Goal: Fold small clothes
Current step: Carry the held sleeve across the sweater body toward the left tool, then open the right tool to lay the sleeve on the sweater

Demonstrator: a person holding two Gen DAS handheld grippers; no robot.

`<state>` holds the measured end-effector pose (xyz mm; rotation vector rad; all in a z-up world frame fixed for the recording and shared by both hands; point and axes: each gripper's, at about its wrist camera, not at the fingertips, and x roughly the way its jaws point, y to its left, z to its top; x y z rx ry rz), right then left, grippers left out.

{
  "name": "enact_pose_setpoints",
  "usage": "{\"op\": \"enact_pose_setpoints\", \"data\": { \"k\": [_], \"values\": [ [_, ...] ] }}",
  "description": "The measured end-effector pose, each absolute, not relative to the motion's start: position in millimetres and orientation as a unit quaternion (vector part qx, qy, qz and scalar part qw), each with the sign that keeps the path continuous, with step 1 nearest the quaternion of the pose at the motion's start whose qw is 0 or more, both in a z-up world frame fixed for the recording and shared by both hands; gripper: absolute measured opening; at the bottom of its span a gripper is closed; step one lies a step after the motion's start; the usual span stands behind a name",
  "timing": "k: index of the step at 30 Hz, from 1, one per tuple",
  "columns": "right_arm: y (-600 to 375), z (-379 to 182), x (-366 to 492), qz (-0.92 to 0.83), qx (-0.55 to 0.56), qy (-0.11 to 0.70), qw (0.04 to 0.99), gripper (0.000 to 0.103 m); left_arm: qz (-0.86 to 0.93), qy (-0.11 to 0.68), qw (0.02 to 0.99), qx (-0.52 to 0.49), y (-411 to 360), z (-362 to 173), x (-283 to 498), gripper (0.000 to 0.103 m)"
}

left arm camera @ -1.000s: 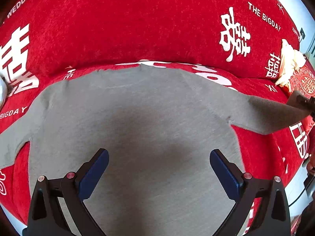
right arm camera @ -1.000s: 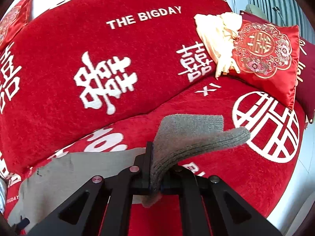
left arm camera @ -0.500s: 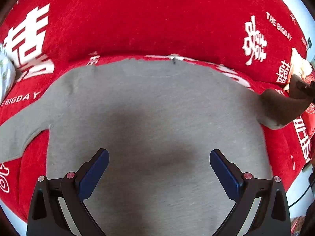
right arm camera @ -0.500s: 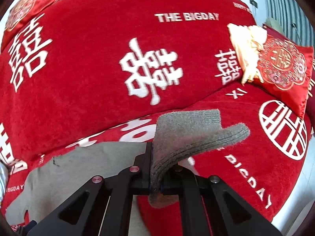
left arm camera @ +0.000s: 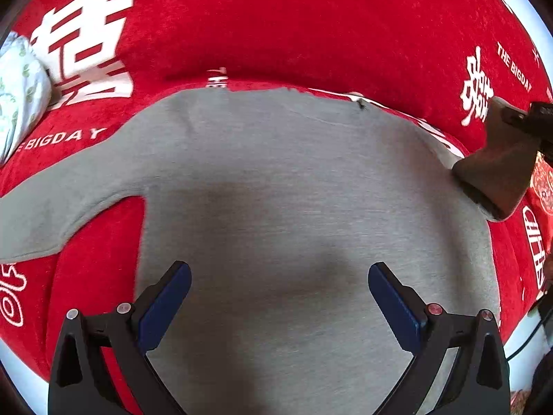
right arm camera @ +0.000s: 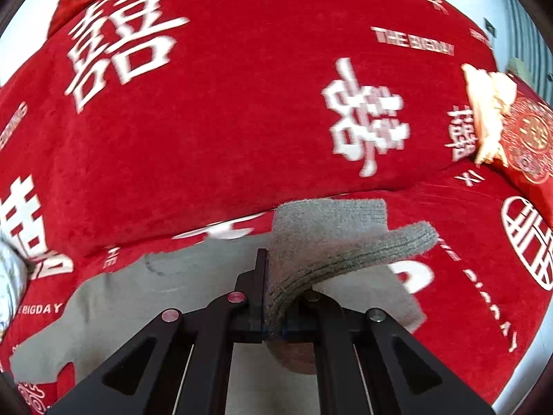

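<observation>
A small grey knit sweater [left arm camera: 276, 180] lies flat on the red sofa seat, body toward me and neck at the back. Its left sleeve [left arm camera: 52, 207] stretches out flat to the left. My left gripper [left arm camera: 279, 287] is open and empty, hovering over the lower body of the sweater. My right gripper [right arm camera: 276, 297] is shut on the cuff of the right sleeve [right arm camera: 331, 238] and holds it lifted, folded back toward the body. In the left wrist view the raised sleeve [left arm camera: 497, 166] and the right gripper [left arm camera: 534, 117] show at the far right.
The red sofa cover [left arm camera: 276, 27] has white characters and lettering; its backrest rises behind the sweater. A red embroidered cushion [right arm camera: 528, 138] and a cream cloth [right arm camera: 487, 97] lie at the right end. A pale patterned cloth [left arm camera: 17, 93] lies at the left. The floor shows past the front edge.
My right gripper has carried the sleeve cuff leftward and inward over the sweater's right shoulder. My left gripper has shifted left across the sweater and stayed open.
</observation>
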<state>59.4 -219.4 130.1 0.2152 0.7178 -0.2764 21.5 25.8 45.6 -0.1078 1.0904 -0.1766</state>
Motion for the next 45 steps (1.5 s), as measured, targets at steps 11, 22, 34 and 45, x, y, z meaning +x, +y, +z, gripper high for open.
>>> {"op": "enact_pose_setpoints", "data": {
  "k": [11,22,34,45],
  "values": [
    [-88.7,103.7,82.7,-0.041,0.053,0.374,0.925,0.005,-0.056,0.514,0.851,-0.092,75.8,45.1,12.2,0.103],
    [-34.8,45.5,97.8,0.006,0.030,0.437,0.899,0.006,-0.036,0.515,0.848,-0.119,107.0,37.2,0.9,0.103],
    [-20.0,33.6,94.0,0.154,0.057,0.469,0.868,0.064,-0.023,0.518,0.841,-0.153,114.0,35.1,2.2,0.103],
    [-191.1,41.3,72.0,-0.032,0.027,0.453,0.891,0.078,-0.088,0.514,0.845,-0.114,41.6,50.2,47.5,0.103]
  ]
}}
